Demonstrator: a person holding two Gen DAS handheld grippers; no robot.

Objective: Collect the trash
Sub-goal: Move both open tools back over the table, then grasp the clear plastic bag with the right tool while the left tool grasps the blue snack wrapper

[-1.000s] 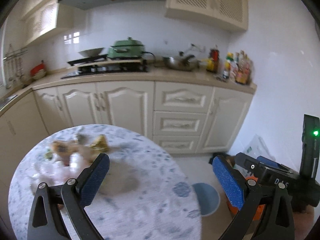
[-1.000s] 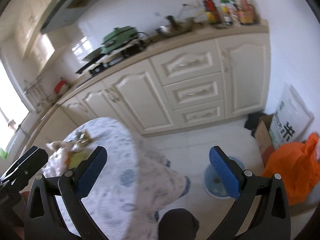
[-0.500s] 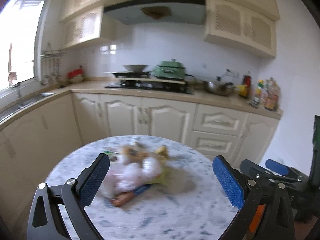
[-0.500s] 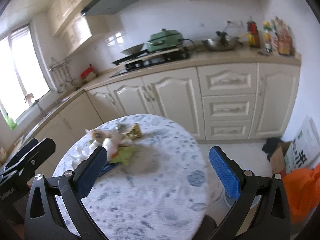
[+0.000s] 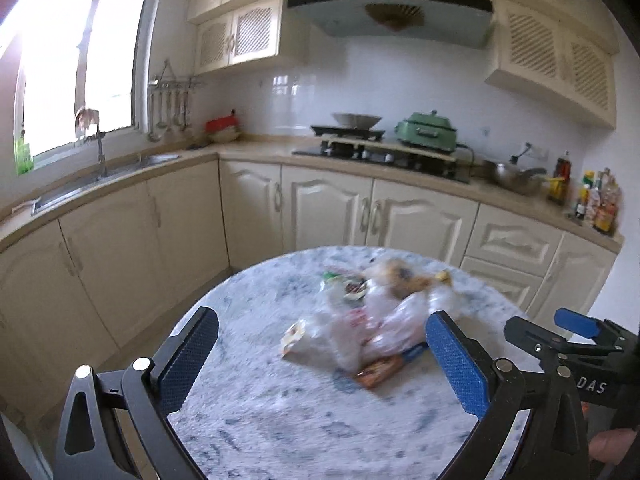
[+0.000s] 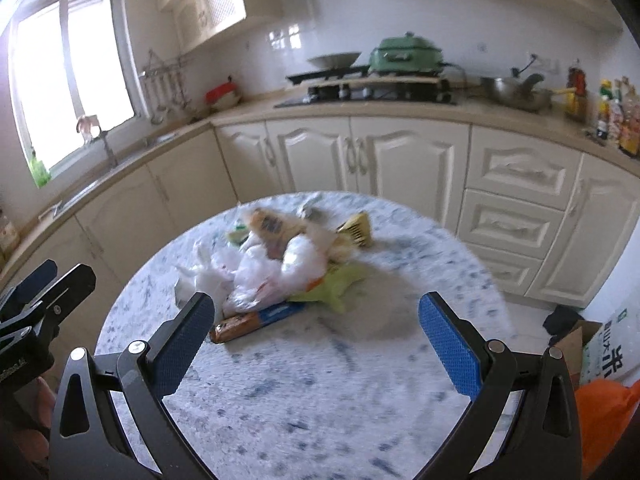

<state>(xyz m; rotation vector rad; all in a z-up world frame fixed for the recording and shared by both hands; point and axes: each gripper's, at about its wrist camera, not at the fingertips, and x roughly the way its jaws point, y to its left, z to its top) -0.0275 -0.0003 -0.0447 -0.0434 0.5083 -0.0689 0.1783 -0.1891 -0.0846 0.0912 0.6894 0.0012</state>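
Right wrist alone shows orange bag (image 6: 604, 412)

Trash heap on the round surface, kitchen behind it

The trash pile (image 6: 280, 264) lies on the surface (image 6: 320, 380), toward its far side. The left hand-held gripper (image 5: 320, 360) and right hand-held gripper (image 6: 316, 344) sit side by side at the near edge. Cabinets (image 6: 400, 160) stand behind; the sink (image 5: 120, 172) is far left, bottles (image 5: 596, 200) far right.
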